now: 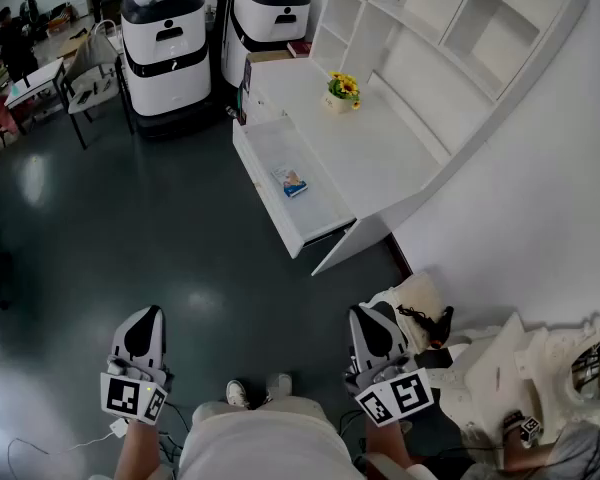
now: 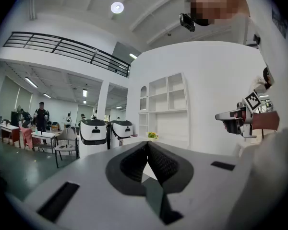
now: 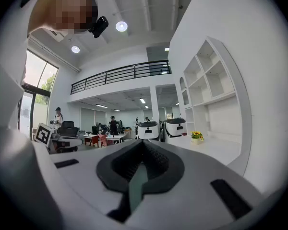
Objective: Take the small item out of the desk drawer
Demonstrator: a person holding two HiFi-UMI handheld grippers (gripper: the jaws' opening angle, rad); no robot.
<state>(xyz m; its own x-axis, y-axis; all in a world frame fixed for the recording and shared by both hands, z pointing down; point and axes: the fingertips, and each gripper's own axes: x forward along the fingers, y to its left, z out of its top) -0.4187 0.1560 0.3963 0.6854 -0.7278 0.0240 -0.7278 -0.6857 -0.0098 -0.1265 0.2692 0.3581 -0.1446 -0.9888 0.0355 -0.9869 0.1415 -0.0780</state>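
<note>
While you stand back from the desk (image 1: 380,153), both grippers sit low in front of you in the head view, one on each side of your body and well apart from each other. Your left gripper (image 1: 146,318) has its jaws together: in its own view the dark ribbed pads (image 2: 134,163) meet at the tips and nothing is between them. Your right gripper (image 1: 364,318) reads the same way in its view, with the tips touching and no object in the grip. Both point level, toward the desk end of the room.

The drawer (image 1: 263,196) stands pulled out from the desk's side, over the dark floor (image 1: 130,228). The item (image 1: 291,181), a small flat packet with blue and orange print, lies on the drawer's white bottom, about midway along it and nearer the desk-side wall. It is well apart from both grippers.

On the desk top, a pot of yellow flowers (image 1: 342,90) stands near the far end, just in front of the shelf (image 1: 450,28). Beyond that end stand two white machines (image 1: 165,43) with black bands.
</note>
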